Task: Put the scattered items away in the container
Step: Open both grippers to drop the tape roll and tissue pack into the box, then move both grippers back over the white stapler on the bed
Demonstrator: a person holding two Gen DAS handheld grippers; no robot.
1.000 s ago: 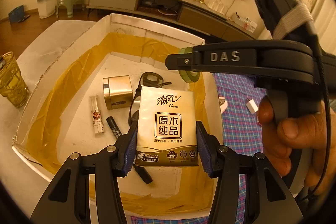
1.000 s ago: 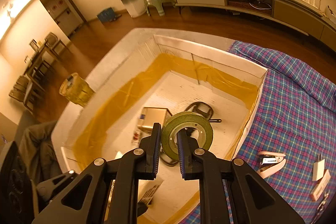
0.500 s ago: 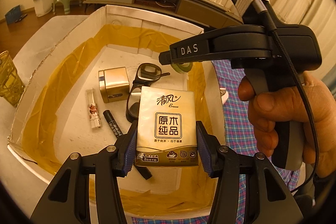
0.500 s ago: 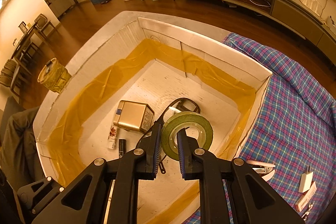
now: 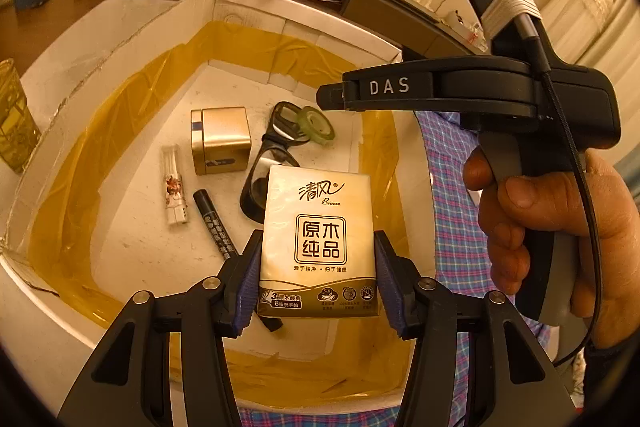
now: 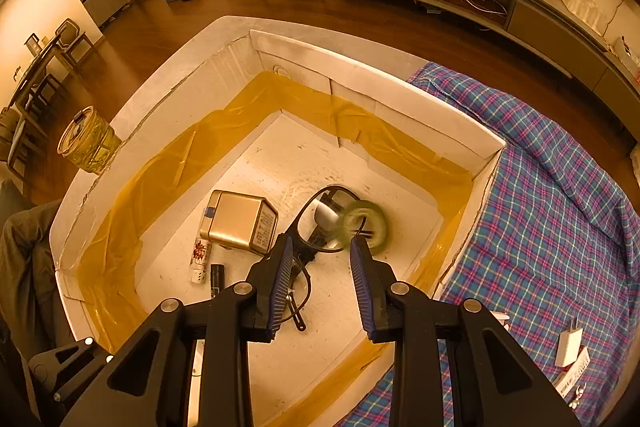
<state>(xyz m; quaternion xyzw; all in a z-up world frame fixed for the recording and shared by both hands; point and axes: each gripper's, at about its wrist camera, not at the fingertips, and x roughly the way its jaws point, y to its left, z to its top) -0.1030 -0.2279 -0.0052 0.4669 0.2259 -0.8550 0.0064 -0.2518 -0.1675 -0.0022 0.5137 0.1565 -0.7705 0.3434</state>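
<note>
Half a second ago the roll of tape (image 6: 364,225) was pinched in the right gripper (image 6: 320,285); its jaws have just been opening, and the roll is now dropping away from them, blurred, onto the glasses (image 6: 316,227) lying on the floor of the box (image 6: 360,75). Nothing is sitting between the right pads now; they are standing apart above the box.

In the left wrist view the left gripper (image 5: 316,281) is clamping a pack of tissues (image 5: 318,239) by its two long edges, holding it upright over the near part of the box. Below it a gold tin (image 5: 220,141), a small tube (image 5: 173,185) and a marker (image 5: 214,223) are already lying inside, and the tape (image 5: 318,125) is showing beside the glasses (image 5: 272,163).

So the step in hand is dropping items in, one from each side. Next, the left jaws are probably going to need opening so the tissues fall onto bare floor near the marker. Out on the checked cloth (image 6: 560,207) a white plug (image 6: 570,343) and some small things near it are waiting, so the emptied right gripper should be swinging that way.
</note>
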